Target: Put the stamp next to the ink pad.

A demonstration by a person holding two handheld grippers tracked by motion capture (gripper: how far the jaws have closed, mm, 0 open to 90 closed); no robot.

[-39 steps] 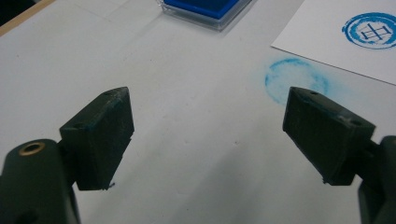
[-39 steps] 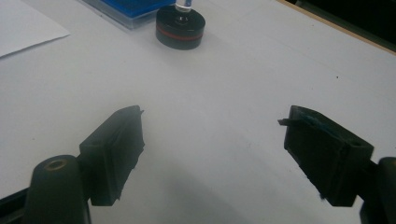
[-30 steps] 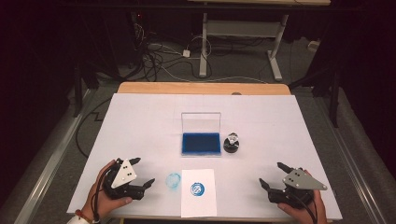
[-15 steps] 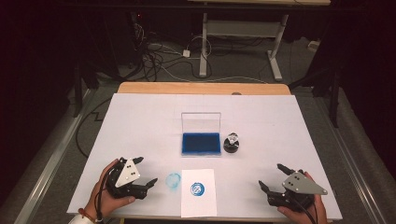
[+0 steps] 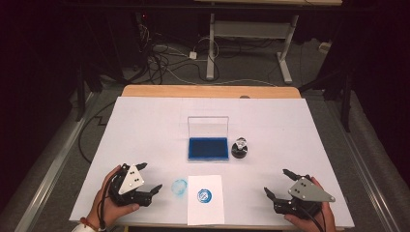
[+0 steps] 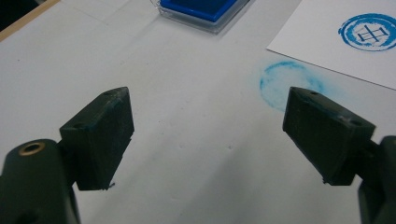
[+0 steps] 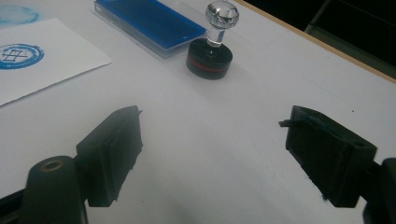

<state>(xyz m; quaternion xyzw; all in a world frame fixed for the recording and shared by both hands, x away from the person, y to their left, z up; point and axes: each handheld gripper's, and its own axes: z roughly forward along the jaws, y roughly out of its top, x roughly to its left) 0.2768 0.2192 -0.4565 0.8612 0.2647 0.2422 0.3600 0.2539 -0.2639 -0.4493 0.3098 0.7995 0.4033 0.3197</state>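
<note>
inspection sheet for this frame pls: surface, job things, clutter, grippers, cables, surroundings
Surface: white table top, faint blue ring smudge on it.
Job's things: stamp upright right of the open blue ink pad; paper sheet at the near edge bears a blue print.
Clutter: nothing seen.
Grippers: left gripper and right gripper open, empty, low over the table.
Cables: loose bundle on the floor behind the table.
Surroundings: desk frame, dark room.

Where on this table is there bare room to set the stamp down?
Bare white surface lies right of the stamp, out to the table's right edge, and left of the ink pad. It is crowded in the middle: ink pad, stamp, stamped paper and a blue smudge.
</note>
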